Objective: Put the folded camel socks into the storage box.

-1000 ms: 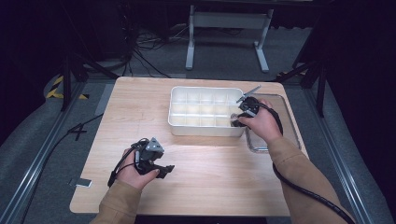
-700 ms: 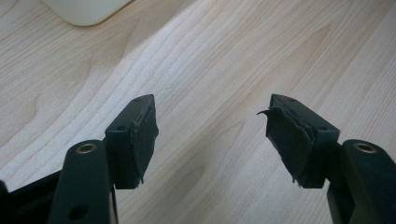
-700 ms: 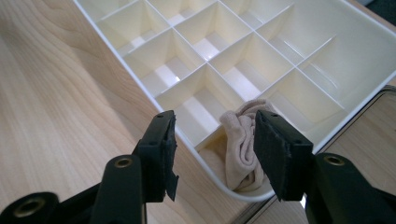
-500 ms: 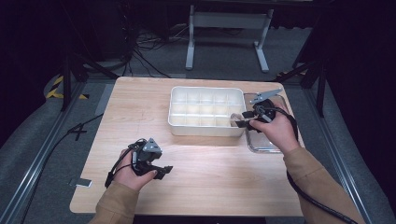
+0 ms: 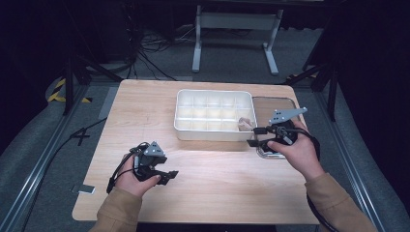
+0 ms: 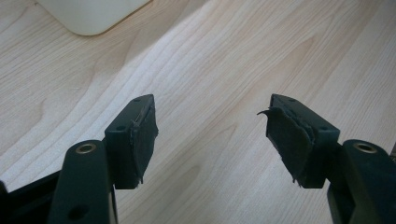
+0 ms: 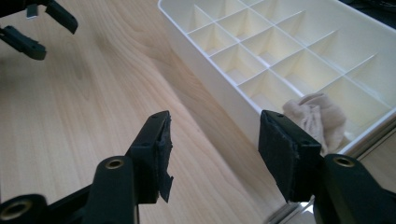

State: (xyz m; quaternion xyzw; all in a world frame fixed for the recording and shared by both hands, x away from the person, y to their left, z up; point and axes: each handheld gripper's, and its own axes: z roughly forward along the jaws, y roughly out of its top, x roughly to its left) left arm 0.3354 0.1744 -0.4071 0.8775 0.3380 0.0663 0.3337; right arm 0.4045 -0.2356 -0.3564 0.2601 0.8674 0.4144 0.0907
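My right gripper (image 5: pixel 255 137) released, jaws just been opening, nothing between; beige cloth (image 5: pixel 245 124) lies in white tray (image 5: pixel 212 135) near-right compartment. Left gripper (image 5: pixel 167 176) open, empty.

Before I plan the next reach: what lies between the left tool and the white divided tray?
Bare wooden tabletop and nothing else lies between the left tool and the white divided tray, as the high view shows.
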